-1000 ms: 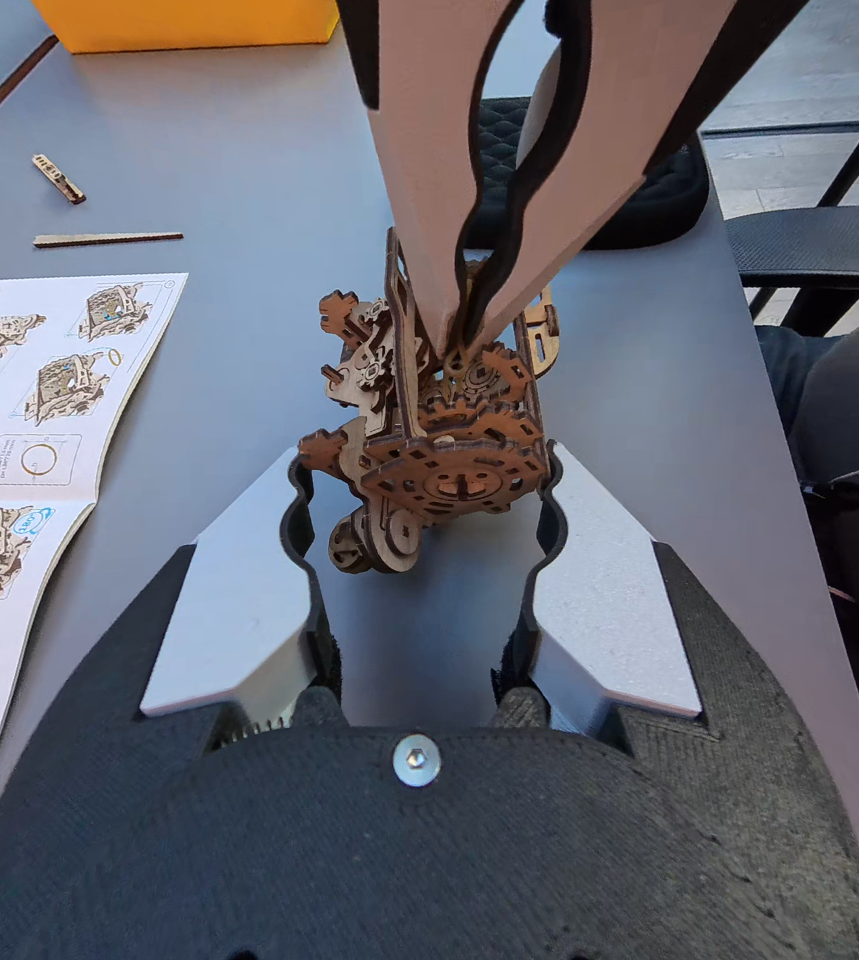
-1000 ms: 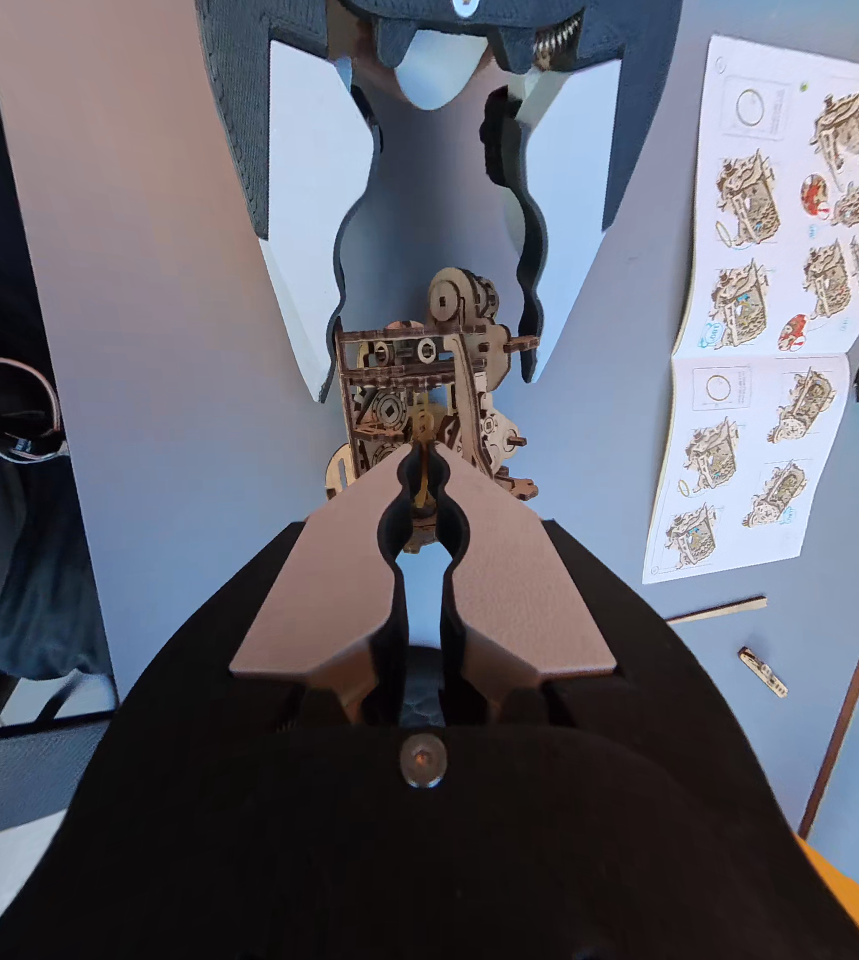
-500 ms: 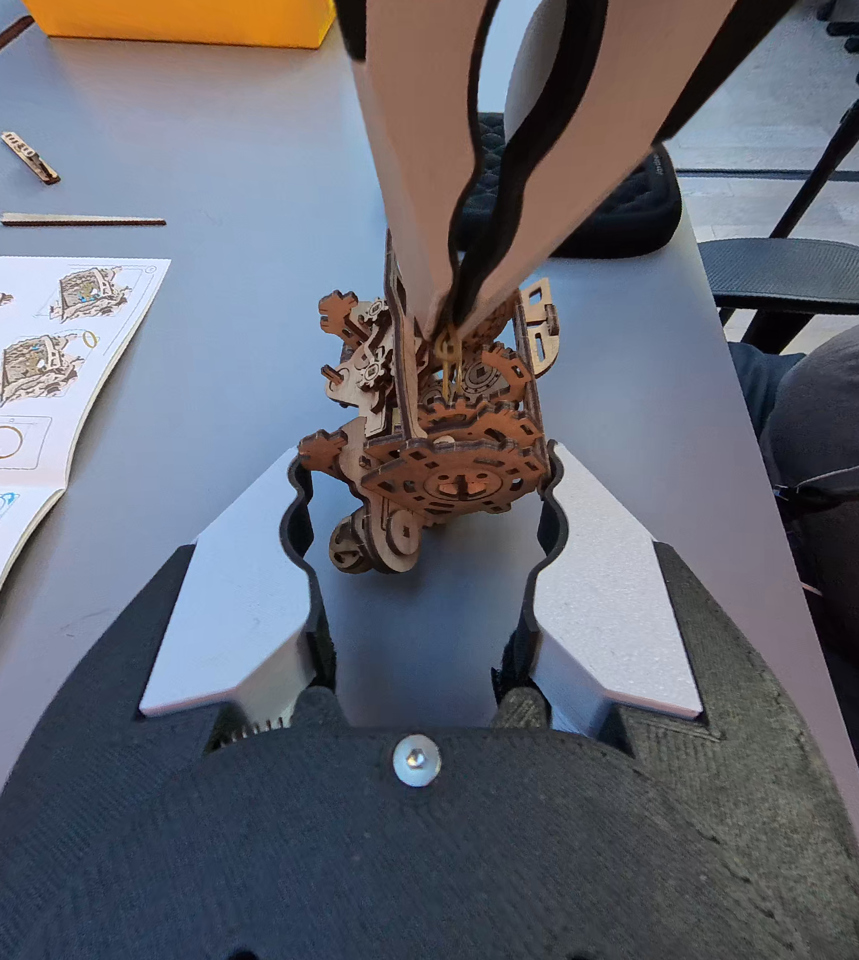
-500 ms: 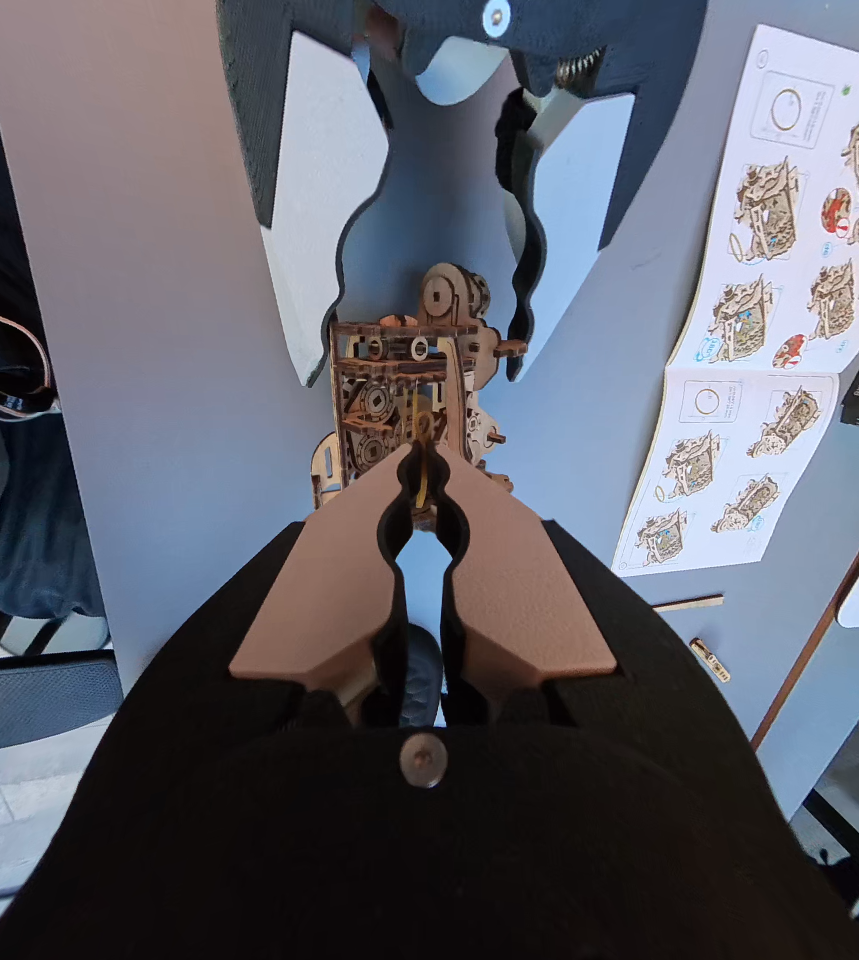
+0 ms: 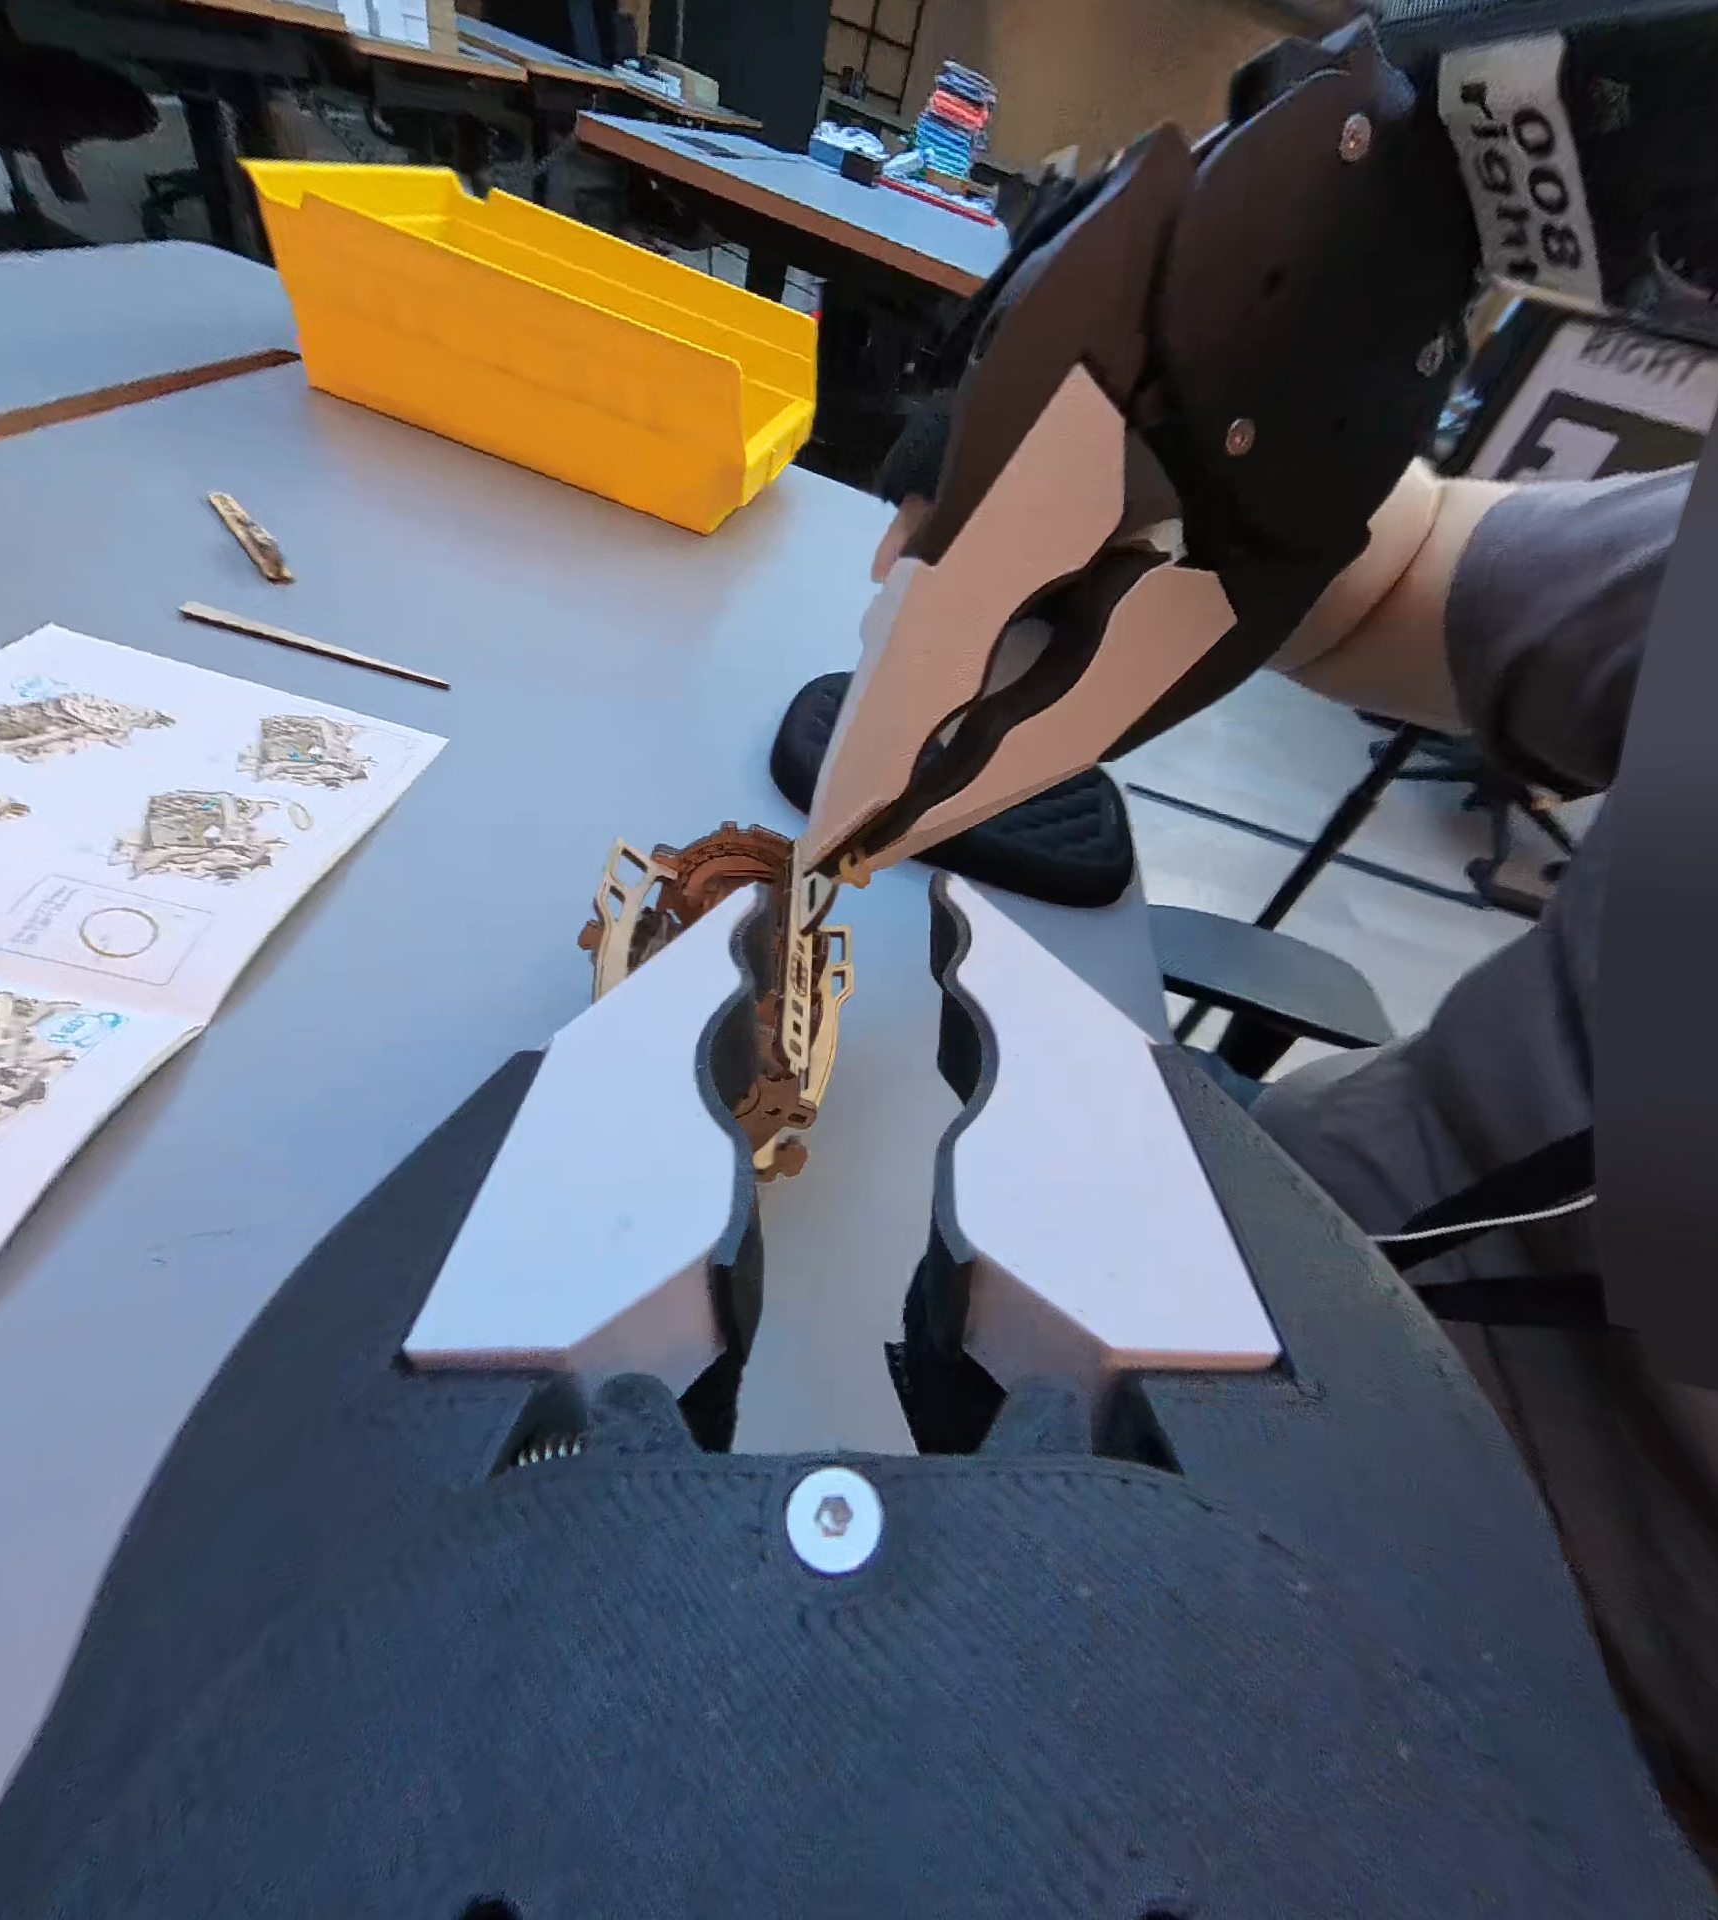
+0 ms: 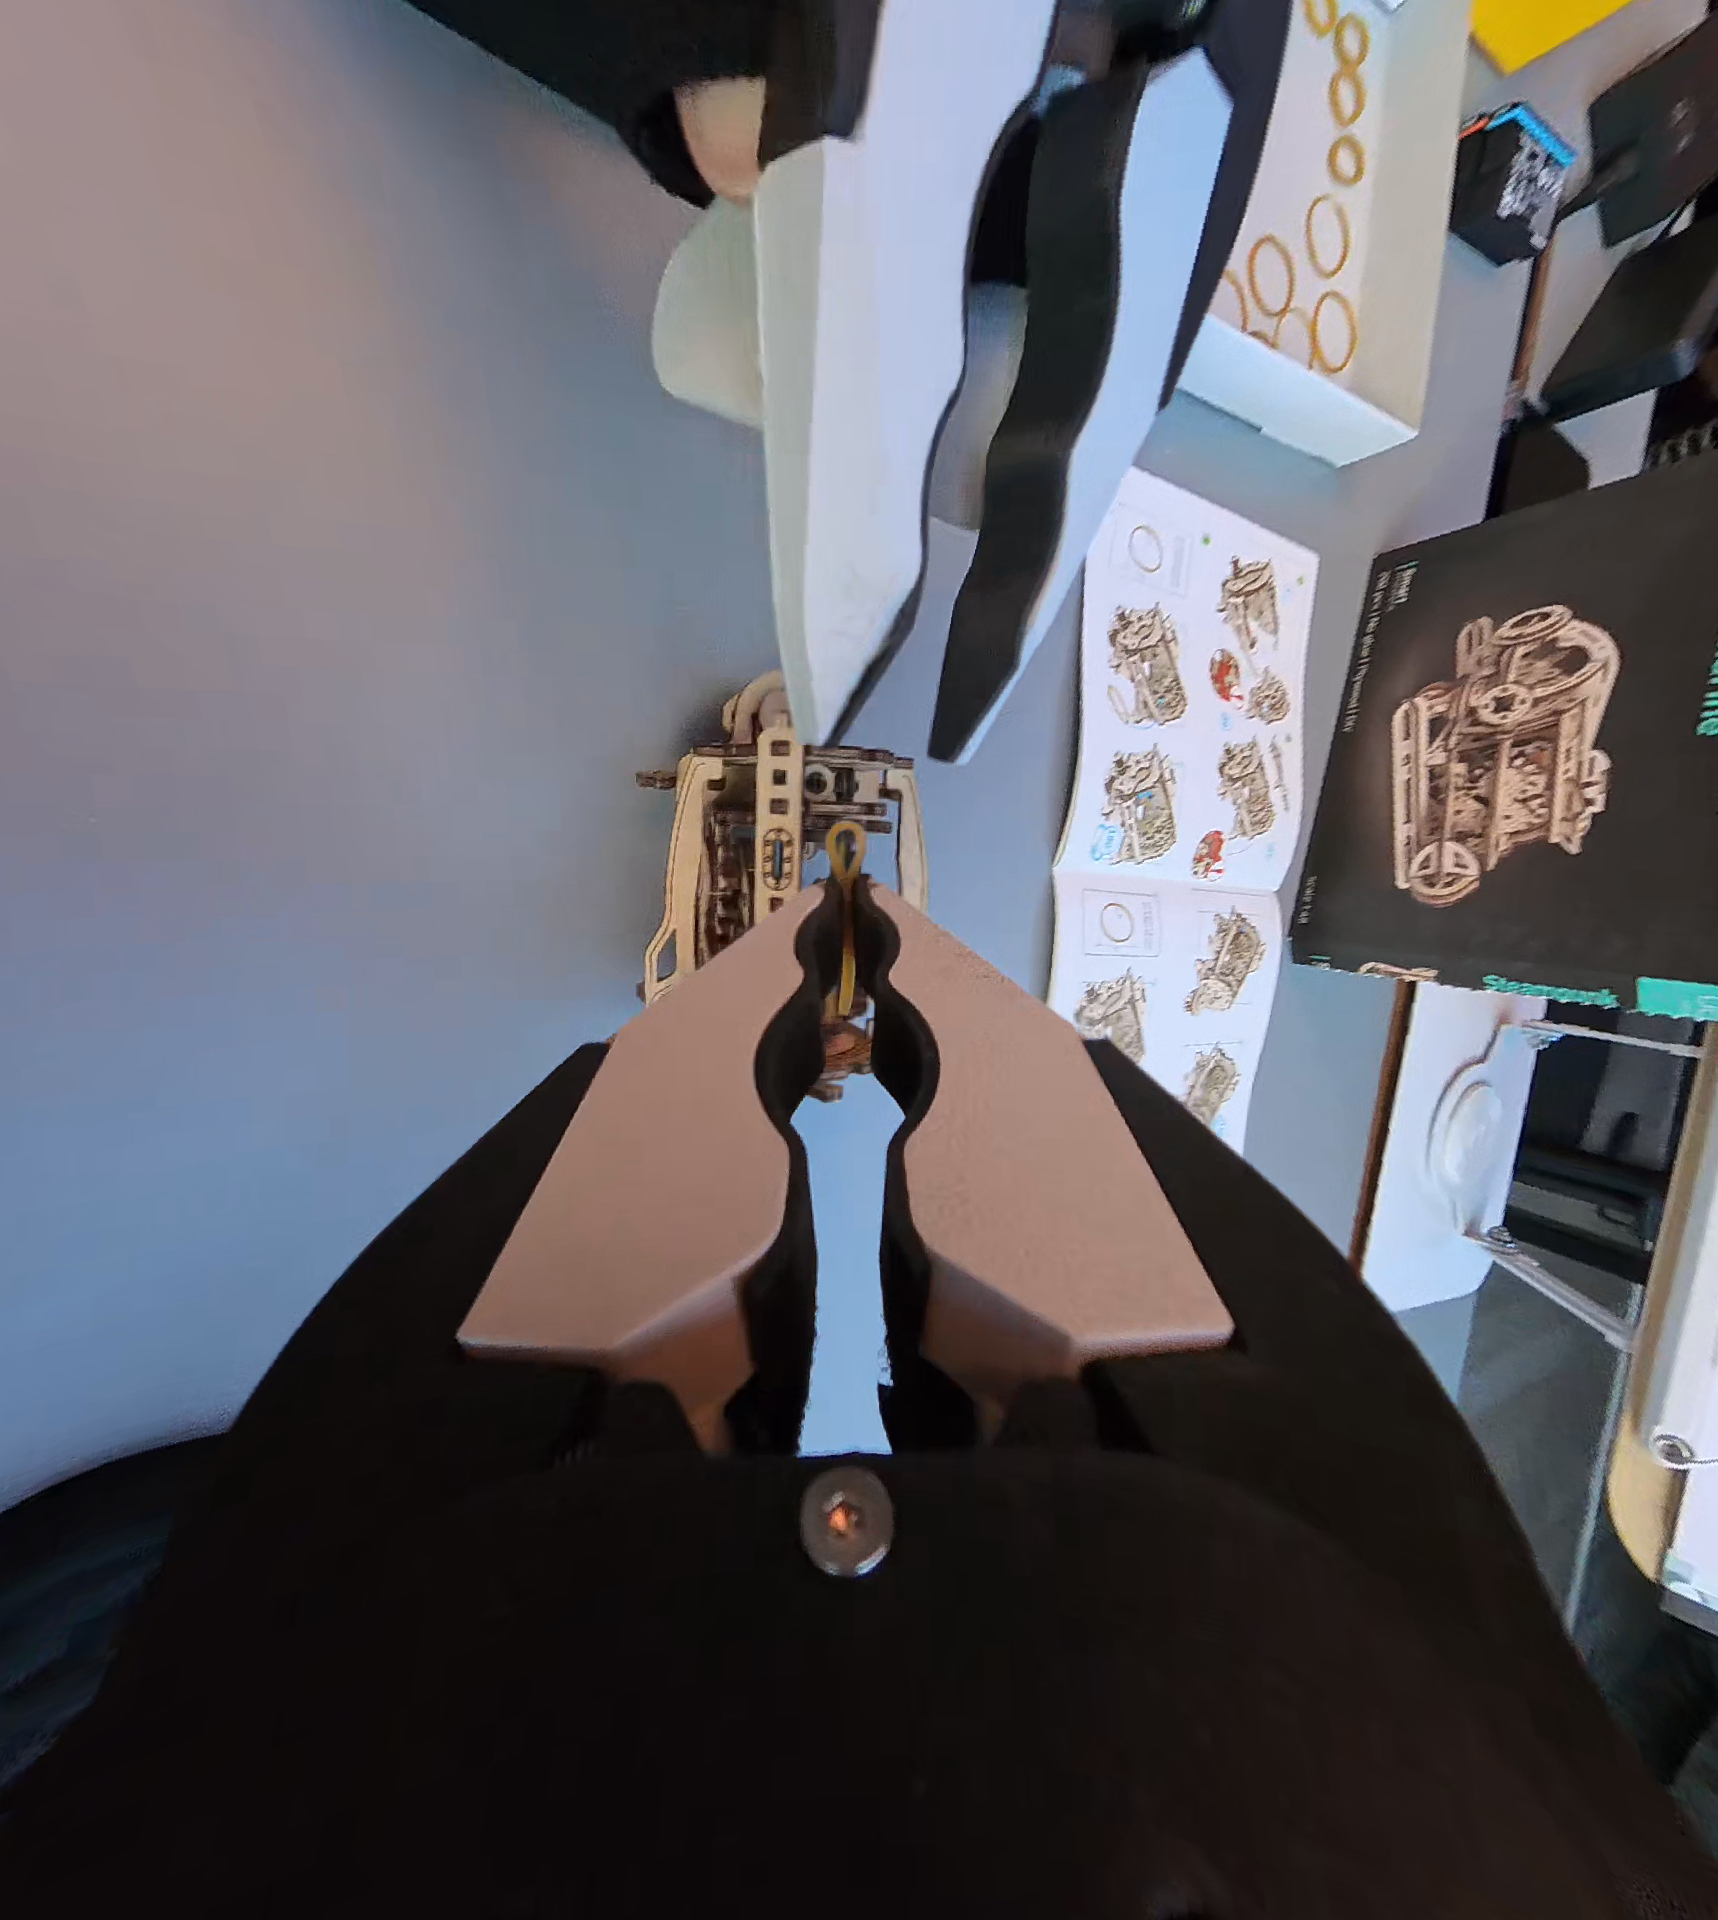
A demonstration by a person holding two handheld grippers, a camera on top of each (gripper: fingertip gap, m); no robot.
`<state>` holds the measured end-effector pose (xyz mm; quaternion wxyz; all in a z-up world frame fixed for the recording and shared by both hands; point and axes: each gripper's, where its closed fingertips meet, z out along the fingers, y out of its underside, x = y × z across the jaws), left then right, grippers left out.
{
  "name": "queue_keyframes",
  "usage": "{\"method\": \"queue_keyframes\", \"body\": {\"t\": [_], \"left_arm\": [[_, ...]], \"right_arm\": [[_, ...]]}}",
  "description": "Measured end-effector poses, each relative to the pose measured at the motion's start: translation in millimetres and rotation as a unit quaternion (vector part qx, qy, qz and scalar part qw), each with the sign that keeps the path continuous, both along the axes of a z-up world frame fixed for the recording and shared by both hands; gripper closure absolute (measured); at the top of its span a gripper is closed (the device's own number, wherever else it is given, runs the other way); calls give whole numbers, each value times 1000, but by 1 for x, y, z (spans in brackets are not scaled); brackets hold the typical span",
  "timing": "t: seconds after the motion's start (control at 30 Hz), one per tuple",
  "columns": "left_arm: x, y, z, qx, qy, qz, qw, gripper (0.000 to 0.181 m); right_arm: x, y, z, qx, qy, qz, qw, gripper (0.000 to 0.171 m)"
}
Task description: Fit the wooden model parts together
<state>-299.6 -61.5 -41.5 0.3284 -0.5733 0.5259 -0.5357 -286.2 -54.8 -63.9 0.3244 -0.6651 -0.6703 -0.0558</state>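
Observation:
The wooden gear model stands on the grey table, partly hidden behind my left gripper's white left finger. My left gripper is open and holds nothing; the model sits just past its tips. In the right wrist view the left gripper hangs above the model. My right gripper, with tan fingers, is shut on a small yellow rubber band. The band's loop reaches the model's top edge. The right gripper comes down from the upper right.
A yellow bin stands at the back. An open instruction booklet and two wooden strips lie to the left. A black kit box and a white tray of rubber bands lie beyond. A chair and a person's sleeve are to the right. Less than 4 cm separates the two grippers' tips.
My left gripper has let go of the model, narrowed its fingers and tilted up and back. The model now shows a different side. My right gripper still pinches the rubber band at the model.

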Motion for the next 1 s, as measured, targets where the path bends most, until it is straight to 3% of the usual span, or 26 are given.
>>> {"method": "queue_keyframes", "body": {"t": [0.2, 0.37, 0.53, 1.0], "left_arm": [[4, -2, 7, -131, -10, -40, 990, 162], [7, 12, -4, -118, 17, -7, 993, 161], [8, 11, -4, -135, 12, -27, 990, 181], [12, 8, -7, -109, 21, -50, 993, 181]], "right_arm": [[-6, 7, 5, 24, 3, 19, 1000, 171], [-12, 14, 12, 46, 19, 28, 998, 171], [-11, 16, 9, 40, 19, 31, 999, 171], [-10, 16, 6, 22, 73, 31, 997, 171]]}}
